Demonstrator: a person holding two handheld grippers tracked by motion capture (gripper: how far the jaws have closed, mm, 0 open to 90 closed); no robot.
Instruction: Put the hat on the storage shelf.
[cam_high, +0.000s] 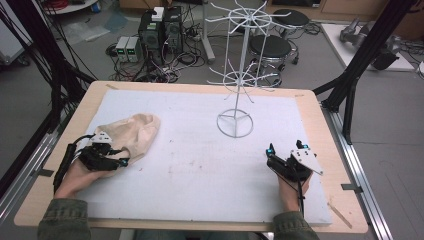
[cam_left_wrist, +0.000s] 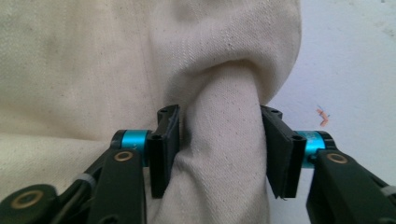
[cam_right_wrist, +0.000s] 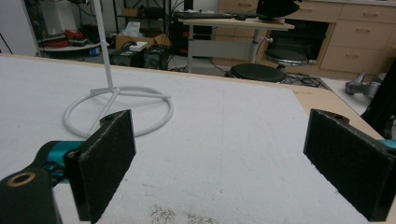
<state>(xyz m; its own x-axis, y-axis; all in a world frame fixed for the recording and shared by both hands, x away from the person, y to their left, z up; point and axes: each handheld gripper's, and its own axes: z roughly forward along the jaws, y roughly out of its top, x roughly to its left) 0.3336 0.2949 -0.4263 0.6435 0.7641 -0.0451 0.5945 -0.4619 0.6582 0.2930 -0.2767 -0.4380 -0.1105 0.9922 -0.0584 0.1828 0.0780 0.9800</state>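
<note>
While the right gripper fingers (flat, black) gape apart, the left gripper pinches a cream twill cloth fold.

A cloth bag lies on the table at the left of the frame. A wire rack stands right of it, near the upper middle.

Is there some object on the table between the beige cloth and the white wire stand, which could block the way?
Nothing visible does. Between the beige cloth, with a fold of it between the left gripper jaws, and the white wire stand lies only bare white table cover. The right gripper sits off to the side, open.
</note>
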